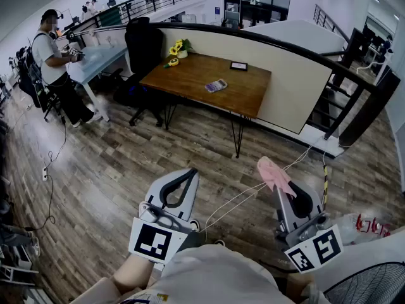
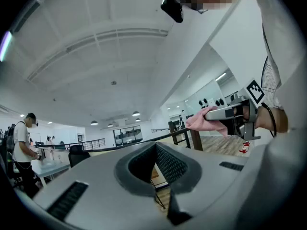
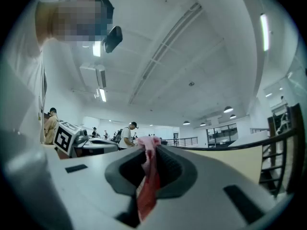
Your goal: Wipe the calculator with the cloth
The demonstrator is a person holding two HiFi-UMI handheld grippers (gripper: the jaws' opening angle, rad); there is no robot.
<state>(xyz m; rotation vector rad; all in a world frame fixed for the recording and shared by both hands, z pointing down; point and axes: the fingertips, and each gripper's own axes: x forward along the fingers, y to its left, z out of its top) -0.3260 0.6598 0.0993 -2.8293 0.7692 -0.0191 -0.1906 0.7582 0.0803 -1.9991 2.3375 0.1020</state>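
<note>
Tabletop (image 1: 190,75), calculator (image 1: 216,85) upper centre | right gripper (image 1: 281,190) fingers pinch cloth (image 1: 272,170) | left gripper (image 1: 188,173) fingers together, empty | risk: thin pinch, cloth may slip

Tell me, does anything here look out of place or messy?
Nothing looks spilled or broken. The calculator lies askew on the wooden table, and the pink cloth hangs bunched in the right claw, well away from that table.

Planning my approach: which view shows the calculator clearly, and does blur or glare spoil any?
Head view: evenly lit, fisheye-bent railing, calculator small but distinct on the table. Left gripper view: dark vignetted corners, no calculator. Right gripper view: cloth soft up close, ceiling strips bright.
</note>
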